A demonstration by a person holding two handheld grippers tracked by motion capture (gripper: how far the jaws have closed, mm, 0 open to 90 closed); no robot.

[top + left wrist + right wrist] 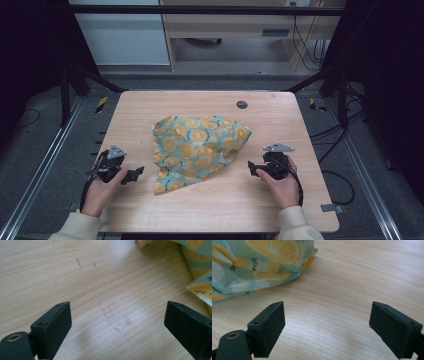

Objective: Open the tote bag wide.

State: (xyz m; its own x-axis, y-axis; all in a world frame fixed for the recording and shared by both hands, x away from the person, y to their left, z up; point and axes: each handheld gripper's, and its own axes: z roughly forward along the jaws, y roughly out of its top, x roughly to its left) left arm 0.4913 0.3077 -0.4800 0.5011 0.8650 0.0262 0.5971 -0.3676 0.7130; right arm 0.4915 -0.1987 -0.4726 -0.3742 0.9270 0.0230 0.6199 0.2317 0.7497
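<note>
A crumpled teal cloth with a yellow lemon-slice print [197, 150] lies in the middle of the wooden table [150, 107]. My left gripper [136, 174] rests low at the table's left, just short of the cloth's near-left corner, jaws wide open over bare wood [117, 315]. The cloth's edge [200, 277] shows at the upper right of the left gripper view. My right gripper [251, 168] sits to the right of the cloth, also open with nothing between its jaws [327, 320]. The cloth [262, 262] bulges at the upper left of the right gripper view.
A dark round grommet [242, 104] sits in the tabletop near the far edge. Black frame posts stand at both far corners, and cables run on the floor to the right. Bare wood surrounds the cloth on all sides.
</note>
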